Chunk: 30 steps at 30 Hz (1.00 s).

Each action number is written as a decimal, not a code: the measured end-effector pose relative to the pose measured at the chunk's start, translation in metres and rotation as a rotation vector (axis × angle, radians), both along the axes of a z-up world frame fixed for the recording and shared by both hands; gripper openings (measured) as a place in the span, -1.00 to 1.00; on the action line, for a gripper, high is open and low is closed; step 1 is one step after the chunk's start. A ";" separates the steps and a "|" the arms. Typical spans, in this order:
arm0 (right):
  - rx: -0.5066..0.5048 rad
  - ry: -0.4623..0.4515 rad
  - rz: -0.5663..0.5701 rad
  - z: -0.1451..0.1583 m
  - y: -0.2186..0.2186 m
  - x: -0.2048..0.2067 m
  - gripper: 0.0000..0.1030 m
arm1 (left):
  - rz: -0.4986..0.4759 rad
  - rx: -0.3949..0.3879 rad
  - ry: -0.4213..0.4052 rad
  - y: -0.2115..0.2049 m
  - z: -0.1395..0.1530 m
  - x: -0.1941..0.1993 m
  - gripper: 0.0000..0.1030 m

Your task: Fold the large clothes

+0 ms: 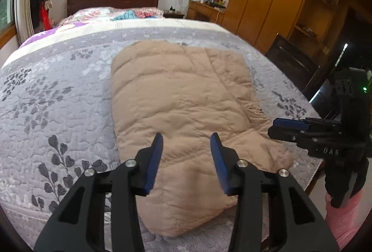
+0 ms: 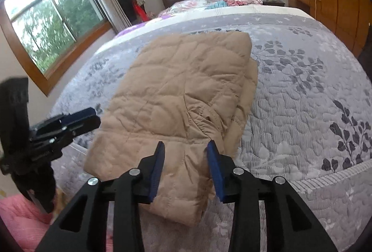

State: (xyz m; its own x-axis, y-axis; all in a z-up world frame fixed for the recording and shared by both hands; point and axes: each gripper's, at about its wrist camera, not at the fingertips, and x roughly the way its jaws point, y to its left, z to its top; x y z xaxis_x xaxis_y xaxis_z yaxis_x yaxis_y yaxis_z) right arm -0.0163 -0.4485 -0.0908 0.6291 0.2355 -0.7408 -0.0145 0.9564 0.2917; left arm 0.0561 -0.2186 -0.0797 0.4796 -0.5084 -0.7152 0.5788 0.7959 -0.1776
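Tan quilted coat (image 1: pixel 181 98) is lying folded lengthwise on the bed (image 1: pixel 58 89), near edge overhanging toward you. Left view: you are holding the left tool (image 1: pixel 187 142) partly open above it, gripping nothing; right tool (image 1: pixel 279 127) is waiting alongside. Right view: right tool (image 2: pixel 186 147) is hovering, jaws parted and empty, likely positioned for the next crosswise fold.
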 end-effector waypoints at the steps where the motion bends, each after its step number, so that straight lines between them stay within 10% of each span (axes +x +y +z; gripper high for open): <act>1: -0.005 0.011 -0.003 -0.004 0.001 0.002 -0.27 | 0.002 0.006 0.020 -0.002 -0.006 0.004 -0.31; 19: 0.117 0.048 -0.012 -0.026 -0.027 0.011 -0.18 | -0.029 0.056 0.015 -0.008 -0.028 0.012 -0.30; 30: 0.265 -0.013 -0.007 -0.010 -0.069 0.023 0.67 | -0.016 -0.077 0.084 0.030 -0.002 0.041 0.31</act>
